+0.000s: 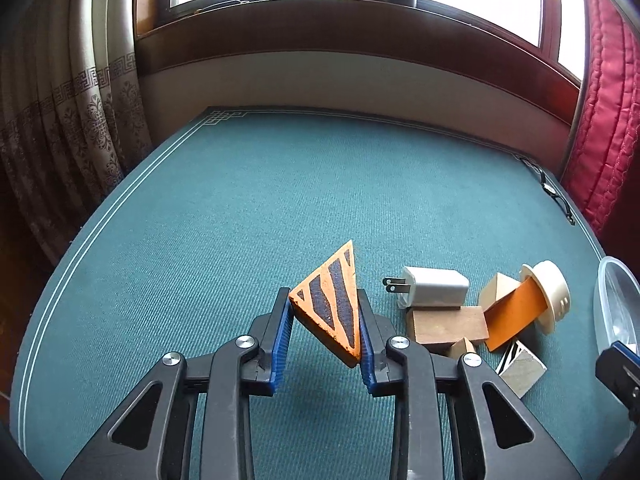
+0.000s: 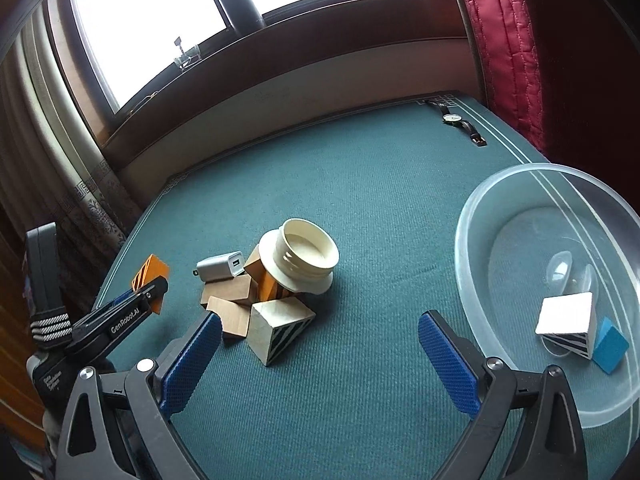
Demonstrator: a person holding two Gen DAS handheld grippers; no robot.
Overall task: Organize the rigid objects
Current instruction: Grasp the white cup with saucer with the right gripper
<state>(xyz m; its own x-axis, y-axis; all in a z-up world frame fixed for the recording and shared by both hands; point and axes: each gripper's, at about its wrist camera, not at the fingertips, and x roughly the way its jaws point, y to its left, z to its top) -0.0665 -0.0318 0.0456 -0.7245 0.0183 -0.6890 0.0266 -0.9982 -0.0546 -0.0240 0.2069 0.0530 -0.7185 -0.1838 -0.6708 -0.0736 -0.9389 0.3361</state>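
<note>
My left gripper (image 1: 324,300) is shut on an orange triangular block with black stripes (image 1: 330,300), held just above the green table mat (image 1: 240,200); the same block (image 2: 150,270) shows at the left of the right wrist view. To its right lies a pile: a white charger plug (image 1: 434,288), brown wooden blocks (image 1: 446,324), an orange piece (image 1: 514,312), a cream round cap (image 1: 550,292) and a striped wooden block (image 1: 520,366). My right gripper (image 2: 320,334) stands open over bare mat, between the pile (image 2: 276,288) and a clear plastic bowl (image 2: 480,208).
The bowl holds a white striped block (image 2: 568,322) and a blue block (image 2: 610,346). A wristwatch (image 2: 460,120) lies at the mat's far right corner. A red quilted cloth (image 2: 500,40) hangs at the right, curtains (image 1: 60,120) at the left, a window sill beyond.
</note>
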